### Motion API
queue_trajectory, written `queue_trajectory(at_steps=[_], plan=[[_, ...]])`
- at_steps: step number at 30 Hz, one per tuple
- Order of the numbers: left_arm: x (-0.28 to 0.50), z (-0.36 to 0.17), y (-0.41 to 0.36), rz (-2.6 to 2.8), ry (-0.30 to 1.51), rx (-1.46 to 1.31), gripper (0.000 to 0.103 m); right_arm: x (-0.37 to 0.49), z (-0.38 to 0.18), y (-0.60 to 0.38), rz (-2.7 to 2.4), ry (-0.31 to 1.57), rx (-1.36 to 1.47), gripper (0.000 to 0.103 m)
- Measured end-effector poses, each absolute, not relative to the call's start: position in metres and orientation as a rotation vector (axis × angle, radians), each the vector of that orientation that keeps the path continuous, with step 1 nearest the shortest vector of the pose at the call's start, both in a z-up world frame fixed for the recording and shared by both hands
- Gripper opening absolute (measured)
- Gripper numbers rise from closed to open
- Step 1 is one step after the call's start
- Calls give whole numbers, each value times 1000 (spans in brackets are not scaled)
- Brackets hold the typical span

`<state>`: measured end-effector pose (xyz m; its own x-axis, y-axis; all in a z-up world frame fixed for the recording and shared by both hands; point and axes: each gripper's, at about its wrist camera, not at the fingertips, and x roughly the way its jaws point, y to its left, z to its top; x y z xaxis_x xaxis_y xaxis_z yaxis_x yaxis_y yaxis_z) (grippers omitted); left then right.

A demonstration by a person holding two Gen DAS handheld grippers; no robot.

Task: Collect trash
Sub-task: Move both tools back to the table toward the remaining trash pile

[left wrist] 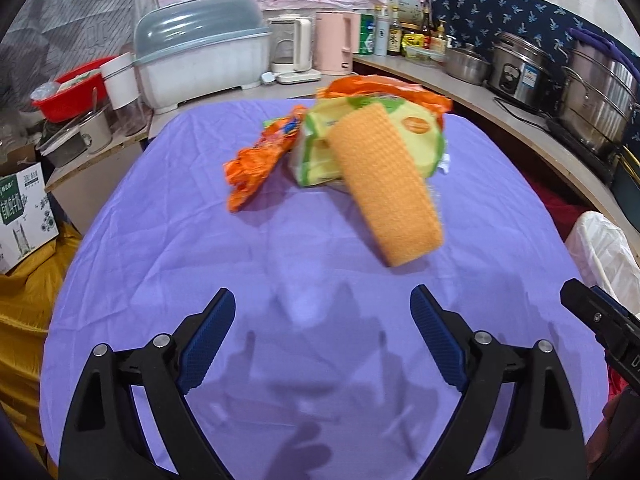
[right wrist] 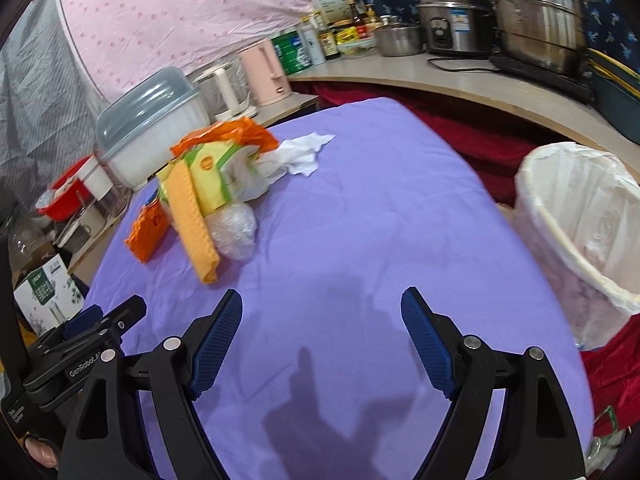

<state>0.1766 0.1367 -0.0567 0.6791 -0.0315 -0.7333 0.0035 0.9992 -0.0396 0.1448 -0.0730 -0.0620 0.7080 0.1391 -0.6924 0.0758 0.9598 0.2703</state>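
A pile of trash lies on the purple tablecloth (left wrist: 168, 264): an orange waffle cloth (left wrist: 384, 184), a yellow-green wrapper (left wrist: 416, 136) and crumpled orange packaging (left wrist: 256, 168). The right wrist view shows the same cloth (right wrist: 192, 216) and wrapper (right wrist: 212, 176), plus a clear plastic ball (right wrist: 236, 228) and white tissue (right wrist: 304, 152). A white-lined bin (right wrist: 576, 216) stands at the table's right edge. My left gripper (left wrist: 322, 308) and right gripper (right wrist: 321, 308) are both open and empty, above the cloth short of the pile.
Behind the table stand a covered dish rack (left wrist: 200, 64), kettles (left wrist: 332, 40) and a red basin (left wrist: 72, 92). A counter on the right carries steel pots (left wrist: 592, 92) and bottles. A cardboard box (left wrist: 24, 212) sits low on the left.
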Motion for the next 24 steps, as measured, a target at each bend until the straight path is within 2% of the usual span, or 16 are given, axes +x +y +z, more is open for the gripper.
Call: queue_trajectory(at_steps=[11,17,23,24], plan=[[199,-64,194,44,828,-88,87,201,-73,-3,130,817,262,79],[216,-65,210,60,820,-92,87,229,-80,20,155,832,268,73],[240,-67,215,57,812,-79,87,248,-89,32,166,854,254,60],[244,-67,215,55,811,-76,87,250,-90,33,170,859,254,53]])
